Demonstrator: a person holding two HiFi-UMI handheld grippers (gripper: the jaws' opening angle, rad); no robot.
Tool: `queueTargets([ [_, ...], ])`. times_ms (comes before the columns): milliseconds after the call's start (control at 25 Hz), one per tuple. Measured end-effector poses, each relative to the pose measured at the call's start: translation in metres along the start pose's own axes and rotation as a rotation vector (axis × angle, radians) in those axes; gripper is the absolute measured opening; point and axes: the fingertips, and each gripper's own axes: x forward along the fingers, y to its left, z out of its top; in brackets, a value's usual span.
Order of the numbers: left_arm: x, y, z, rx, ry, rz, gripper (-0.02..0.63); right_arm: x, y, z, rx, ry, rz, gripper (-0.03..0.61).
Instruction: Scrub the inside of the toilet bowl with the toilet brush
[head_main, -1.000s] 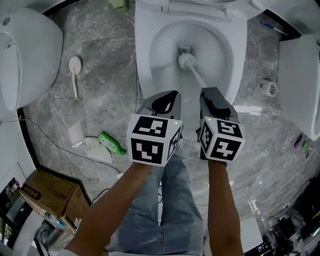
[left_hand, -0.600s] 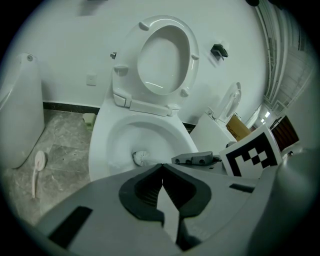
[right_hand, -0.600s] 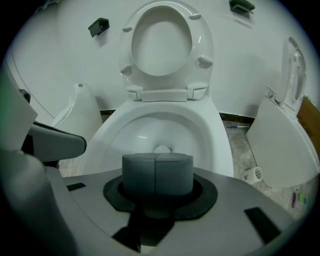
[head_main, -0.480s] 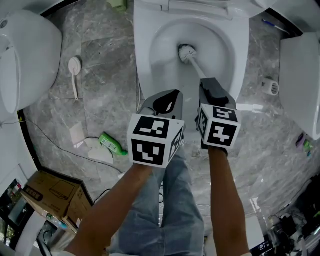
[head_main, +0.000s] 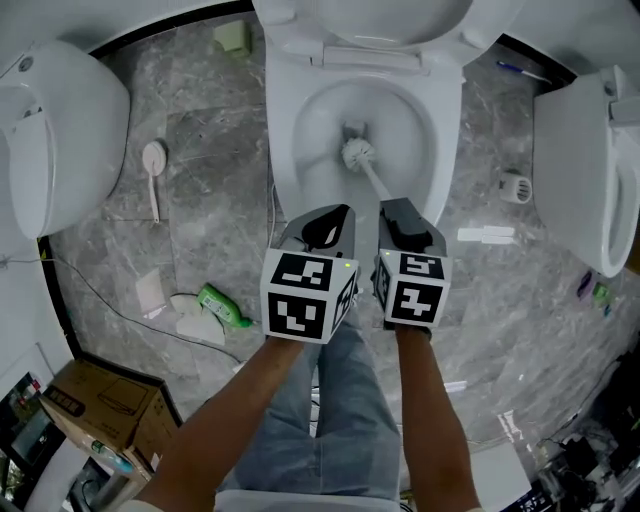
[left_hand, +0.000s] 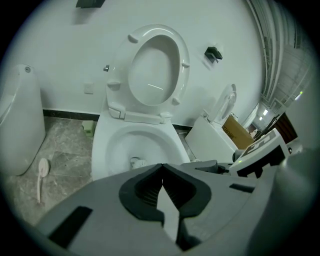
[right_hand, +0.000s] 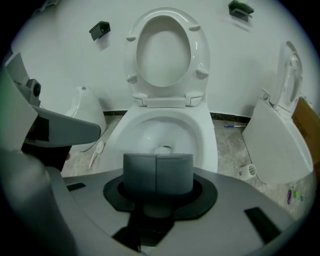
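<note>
The white toilet bowl (head_main: 300, 150) stands open at the top middle of the head view, its seat raised. The toilet brush (head_main: 358, 154) has its white head low in the bowl, just in front of the drain. Its thin handle slants back to my right gripper (head_main: 392, 208), which is shut on it at the bowl's near rim. My left gripper (head_main: 335, 212) hovers beside it to the left, shut and holding nothing. In the left gripper view the jaws (left_hand: 162, 166) meet, with the brush head (left_hand: 136, 162) beyond them. In the right gripper view the pads (right_hand: 157, 172) are pressed together and hide the handle.
Other white toilets stand at the left (head_main: 50, 130) and the right (head_main: 590, 170). On the grey marble floor lie a white hand brush (head_main: 152, 160), a green bottle (head_main: 222, 305), a thin cable, a round white holder (head_main: 513, 186) and a cardboard box (head_main: 95, 410).
The brush head pushed up to the drain, then drew back a little toward me. Both grippers sit slightly more left in the view, and more of the raised seat shows.
</note>
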Motion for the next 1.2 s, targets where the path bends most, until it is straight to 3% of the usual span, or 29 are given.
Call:
queueTargets([
  [280, -0.057, -0.038, 0.032, 0.022, -0.043, 0.005, 0.006, -0.076, 0.01, 0.029, 0.021, -0.048, 0.001, 0.152],
  [680, -0.145, -0.089, 0.1, 0.077, -0.138, 0.015, 0.006, -0.199, 0.024, 0.109, 0.027, -0.204, 0.001, 0.152],
  [1200, -0.239, -0.144, 0.185, 0.203, -0.272, 0.01, 0.006, -0.33, 0.036, 0.198, -0.083, -0.402, 0.001, 0.152],
])
